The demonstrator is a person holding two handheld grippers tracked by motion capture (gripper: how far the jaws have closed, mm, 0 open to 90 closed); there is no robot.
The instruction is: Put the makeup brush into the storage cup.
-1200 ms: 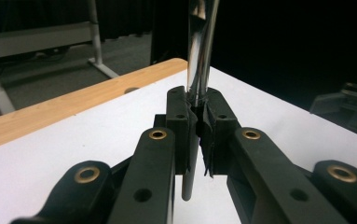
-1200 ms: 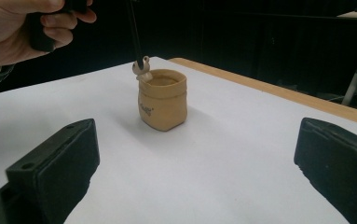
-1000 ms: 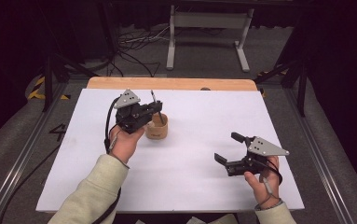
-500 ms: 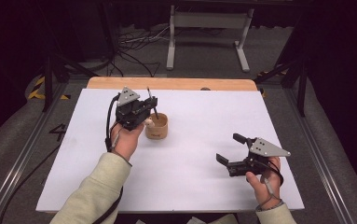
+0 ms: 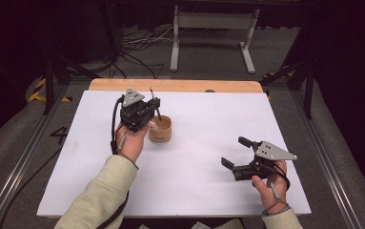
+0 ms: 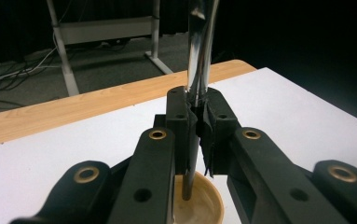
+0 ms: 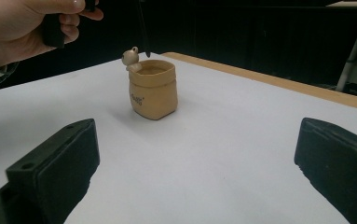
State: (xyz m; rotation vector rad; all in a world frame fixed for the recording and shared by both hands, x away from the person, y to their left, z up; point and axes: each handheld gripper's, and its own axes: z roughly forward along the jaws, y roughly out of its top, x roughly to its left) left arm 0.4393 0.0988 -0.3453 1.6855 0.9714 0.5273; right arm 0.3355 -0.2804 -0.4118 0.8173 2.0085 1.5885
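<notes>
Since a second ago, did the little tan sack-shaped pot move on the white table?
No. The little tan sack-shaped pot sits equally far from the wooden table edge as before.

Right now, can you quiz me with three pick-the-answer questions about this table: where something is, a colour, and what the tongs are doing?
1. Where is the little pot?
A. beside the left tongs
B. beside the right tongs
C. on the floor

2. What colour is the pot?
A. blue
B. tan
C. green

3. What are the left tongs doing?
A. gaping wide
B. lying flat
C. pinching a thin rod

Answers: 1 A, it sits right below them. 2 B, it looks sandy brown. 3 C, the pads squeeze the rod above the pot.
</notes>
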